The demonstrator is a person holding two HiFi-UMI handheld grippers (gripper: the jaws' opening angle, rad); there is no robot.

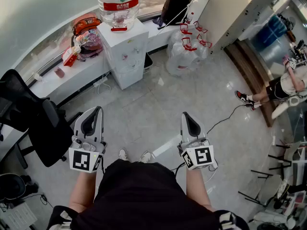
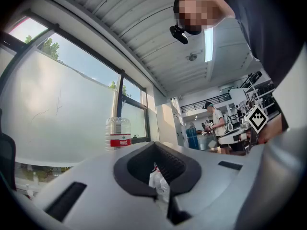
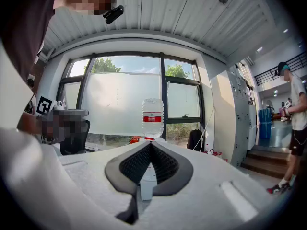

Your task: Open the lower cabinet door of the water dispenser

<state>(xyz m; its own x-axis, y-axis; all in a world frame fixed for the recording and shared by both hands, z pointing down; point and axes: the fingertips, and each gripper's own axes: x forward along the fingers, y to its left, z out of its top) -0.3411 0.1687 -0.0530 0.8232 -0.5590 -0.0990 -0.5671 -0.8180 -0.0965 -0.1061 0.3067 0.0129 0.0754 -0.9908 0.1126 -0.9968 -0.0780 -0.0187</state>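
the left gripper and the right gripper were held out near level over the grey floor, each with its jaws brought together and nothing between the pads. both gripper views showed the dark pads meeting at the tips and touching only each other.

well ahead of both stood the white water dispenser, against the window ledge, and neither tool was anywhere near it. its lower cabinet door was the bottom part of the front face, below the taps, and looked shut.

the door was probably a light, stiff panel on hinges that would swing with a small pull. its smooth face would likely be slippery to the pads, so the free edge, or a recess there, seemed the place to take hold. no handle could be made out from this far, nor which side carried the hinges. the jaws would have to part before they could catch that edge.

a large bottle with a red label sat upside down on top, so the unit was likely top-heavy and a gentle pull the safer one. a heap of empty bottles lay just to the dispenser's right, and a black office chair stood near the left gripper.
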